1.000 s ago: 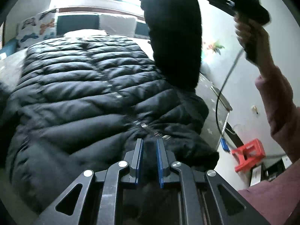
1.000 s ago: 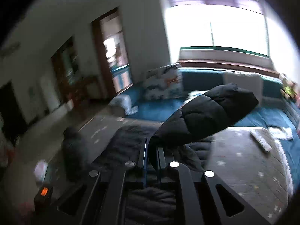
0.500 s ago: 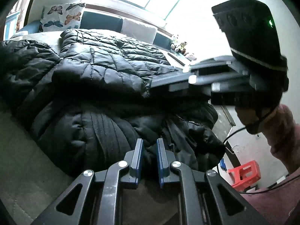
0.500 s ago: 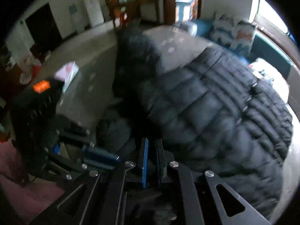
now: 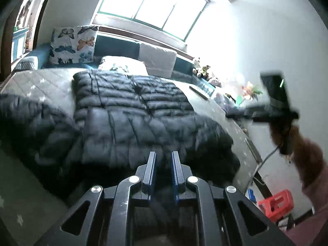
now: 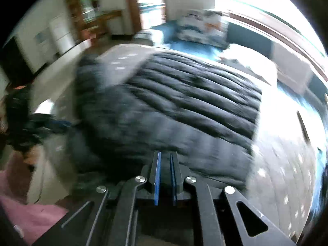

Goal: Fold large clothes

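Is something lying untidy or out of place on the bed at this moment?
Yes. The black puffer jacket is only partly folded: its left sleeve sprawls sideways over the grey bedspread, and the near edge is bunched rather than flat. A dark slim object lies loose on the bedspread beyond it.

A wide window (image 5: pixel 151 6) poured glare over white walls (image 5: pixel 256 41), a butterfly-print cushion (image 5: pixel 73 45) leaned on the teal daybed (image 5: pixel 116 47) beneath it, and a red stool (image 5: pixel 275 205) stood on the floor.
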### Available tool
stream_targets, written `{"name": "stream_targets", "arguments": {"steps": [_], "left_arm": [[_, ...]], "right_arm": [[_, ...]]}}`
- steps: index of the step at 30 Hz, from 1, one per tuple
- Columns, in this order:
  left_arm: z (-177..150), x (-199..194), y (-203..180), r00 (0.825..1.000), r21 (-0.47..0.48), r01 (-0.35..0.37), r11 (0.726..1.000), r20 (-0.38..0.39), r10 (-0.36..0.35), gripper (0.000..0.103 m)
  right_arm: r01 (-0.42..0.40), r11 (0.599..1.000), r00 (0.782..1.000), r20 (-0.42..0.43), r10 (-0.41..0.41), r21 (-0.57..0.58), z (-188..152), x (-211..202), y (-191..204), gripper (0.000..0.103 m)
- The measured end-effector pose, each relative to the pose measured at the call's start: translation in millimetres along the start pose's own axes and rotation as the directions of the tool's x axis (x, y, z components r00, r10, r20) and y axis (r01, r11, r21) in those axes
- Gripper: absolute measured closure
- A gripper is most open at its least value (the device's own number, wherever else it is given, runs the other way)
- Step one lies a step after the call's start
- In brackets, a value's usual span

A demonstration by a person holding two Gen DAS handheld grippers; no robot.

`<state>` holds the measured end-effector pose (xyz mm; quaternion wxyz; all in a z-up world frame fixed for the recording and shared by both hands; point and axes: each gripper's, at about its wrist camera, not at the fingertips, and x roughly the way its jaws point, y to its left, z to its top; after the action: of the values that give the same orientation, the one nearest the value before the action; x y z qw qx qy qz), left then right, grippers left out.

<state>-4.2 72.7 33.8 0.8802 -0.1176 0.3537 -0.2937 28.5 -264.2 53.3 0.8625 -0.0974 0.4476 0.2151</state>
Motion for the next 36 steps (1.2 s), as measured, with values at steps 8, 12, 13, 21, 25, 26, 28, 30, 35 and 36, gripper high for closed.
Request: {"name": "stream_targets", "arguments": {"steps": [8, 12, 13, 21, 25, 26, 28, 30, 35, 36], "left_arm": [[42.4, 64.1, 26.8, 0.99, -0.074, -0.102, 0.992, -0.104, 0.094, 0.088], [28.8, 85.0, 38.4, 0.978, -0.102, -0.122, 0.987, -0.184, 0.102, 0.088], [27.2, 87.3, 39.7, 0.974, -0.1, -0.134, 0.986, -0.195, 0.113, 0.088], [42.5, 95.8, 27.9, 0.983, -0.065, -0.122, 0.99, -0.148, 0.112, 0.088], [35.8, 122.5, 49.1, 0.97, -0.104, -0.158, 0.982, -0.203, 0.134, 0.088], [31.3, 127.7, 59.1, 0.97, -0.143, -0.144, 0.979, -0.217, 0.111, 0.088], [22.7, 133.0, 73.7, 0.974, -0.203, -0.108, 0.973, -0.216, 0.063, 0.088], [19.6, 130.8, 79.4, 0.979, -0.233, -0.082, 0.969, -0.203, 0.035, 0.088], [29.7, 91.0, 79.8, 0.991, -0.218, -0.089, 0.972, -0.119, 0.064, 0.088], [32.1, 79.7, 81.9, 0.992, -0.217, -0.101, 0.971, -0.093, 0.082, 0.088]], "right_arm": [[0.004, 0.985, 0.993, -0.114, 0.016, 0.171, -65.7, 81.7, -73.8, 0.092], [-0.052, 0.974, 0.994, -0.08, 0.071, 0.22, -66.7, 73.8, -86.9, 0.092], [-0.049, 0.973, 0.994, -0.08, 0.069, 0.226, -63.7, 70.3, -88.6, 0.092], [-0.014, 0.979, 0.999, 0.035, 0.007, 0.203, -24.3, 69.8, -100.6, 0.046], [-0.002, 0.978, 0.999, 0.036, -0.006, 0.211, -29.6, 91.9, -103.9, 0.034], [0.001, 0.979, 0.999, 0.042, -0.01, 0.202, -32.8, 96.4, -103.1, 0.033], [-0.001, 0.983, 0.998, 0.063, -0.011, 0.186, -38.8, 99.8, -101.3, 0.032], [0.011, 0.986, 0.997, 0.069, -0.022, 0.167, -41.1, 98.6, -98.5, 0.032], [0.052, 0.987, 0.997, 0.052, -0.061, 0.152, -40.1, 99.7, -91.9, 0.028], [0.059, 0.986, 0.996, 0.051, -0.067, 0.153, -39.5, 100.1, -90.4, 0.027]]}}
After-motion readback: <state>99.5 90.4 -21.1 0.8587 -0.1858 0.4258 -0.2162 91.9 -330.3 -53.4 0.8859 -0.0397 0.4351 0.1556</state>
